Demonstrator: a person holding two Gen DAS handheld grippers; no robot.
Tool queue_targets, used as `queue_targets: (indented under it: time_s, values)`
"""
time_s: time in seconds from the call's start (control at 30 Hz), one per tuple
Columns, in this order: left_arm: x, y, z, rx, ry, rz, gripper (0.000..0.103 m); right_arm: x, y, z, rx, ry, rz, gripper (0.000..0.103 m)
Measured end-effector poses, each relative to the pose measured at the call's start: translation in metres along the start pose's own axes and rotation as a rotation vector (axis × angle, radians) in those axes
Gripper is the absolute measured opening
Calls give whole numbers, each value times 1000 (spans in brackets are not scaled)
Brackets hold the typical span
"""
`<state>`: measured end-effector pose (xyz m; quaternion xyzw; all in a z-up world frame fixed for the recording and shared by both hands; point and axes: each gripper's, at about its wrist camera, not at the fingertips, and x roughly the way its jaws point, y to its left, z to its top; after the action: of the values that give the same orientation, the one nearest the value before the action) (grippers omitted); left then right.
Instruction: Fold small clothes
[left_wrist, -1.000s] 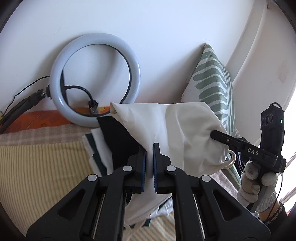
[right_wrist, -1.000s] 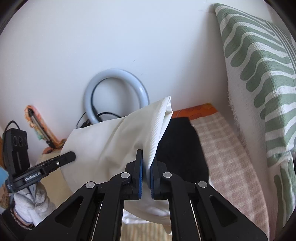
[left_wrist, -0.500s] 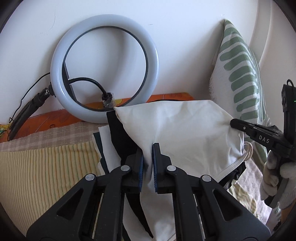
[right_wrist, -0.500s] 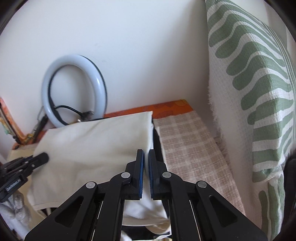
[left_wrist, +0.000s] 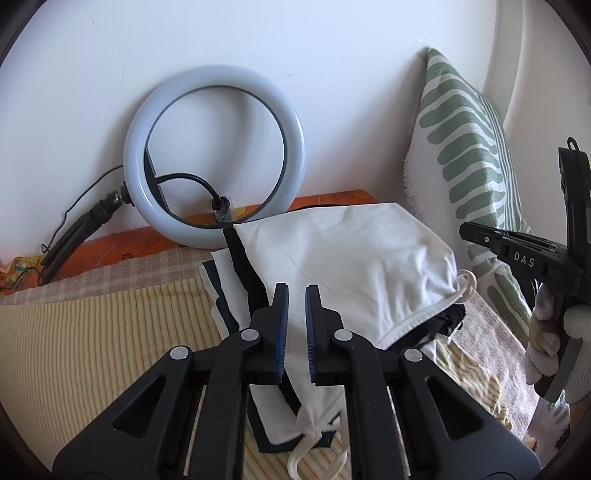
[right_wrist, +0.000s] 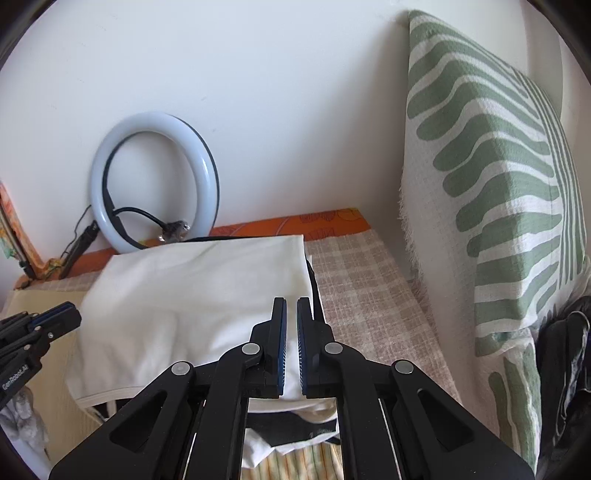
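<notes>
A folded cream-white garment (left_wrist: 343, 258) lies on top of a pile of black and white clothes on the bed; it also shows in the right wrist view (right_wrist: 199, 295). My left gripper (left_wrist: 294, 290) hovers over its near left edge, jaws slightly apart and empty. My right gripper (right_wrist: 291, 301) hovers over its right edge, jaws slightly apart and empty. The right gripper shows at the right of the left wrist view (left_wrist: 517, 254), and the left gripper at the left of the right wrist view (right_wrist: 40, 328). A white drawstring (left_wrist: 306, 435) hangs from the pile's front.
A ring light (left_wrist: 214, 155) leans on the white wall behind the pile. A green-striped pillow (right_wrist: 491, 192) stands at the right. The bed has a yellow striped cover (left_wrist: 92, 350) and a checked cloth (right_wrist: 369, 295). Dark clothing (right_wrist: 569, 362) lies far right.
Both grippers lowered the cream garment flat onto the pile, let go of it and pulled back a little; their jaws now stand slightly apart.
</notes>
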<state>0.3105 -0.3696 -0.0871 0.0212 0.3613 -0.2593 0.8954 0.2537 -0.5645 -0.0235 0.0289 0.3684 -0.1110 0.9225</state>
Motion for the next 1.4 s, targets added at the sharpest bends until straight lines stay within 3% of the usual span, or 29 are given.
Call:
queue_targets:
  time_s: [0.37,0.47,0.53,0.73,0.8,0.9,1.0,1.1,1.13,1.3,1.33,1.4]
  values:
    - [-87,-9,-11,23,-71,-19,7,-69,30,-3,2,-53,8,5]
    - [-109,-12,-16,36,-92,-23,21,-93,41,-9,-9,-74,13,16]
    - [-129,-15,-22,47,-111,-23,27,-110,47,-14,-5,-99,11,34]
    - [-173,-22,-45,74,-131,-14,29,-150,65,-29,-10,-135,2,35]
    - [-185,-23,-53,77,-134,-15,39,-161,72,-35,-23,-138,2,37]
    - [-208,-23,-69,72,-145,-23,48,-179,84,-47,-38,-144,4,47]
    - [-227,-25,-85,85,-155,-26,57,-193,94,-61,-51,-148,-3,48]
    - [-242,-25,-101,98,-163,-24,71,-206,102,-75,-30,-159,-6,64]
    - [-246,-24,-105,99,-162,-27,72,-209,104,-80,-21,-164,-2,70]
    - [-268,-19,-126,115,-181,-16,85,-219,119,-101,-25,-171,-37,75]
    - [-271,-18,-130,116,-184,-18,85,-221,122,-106,-22,-175,-46,81]
    - [-277,-15,-138,121,-185,-11,86,-223,126,-113,-19,-181,-50,81]
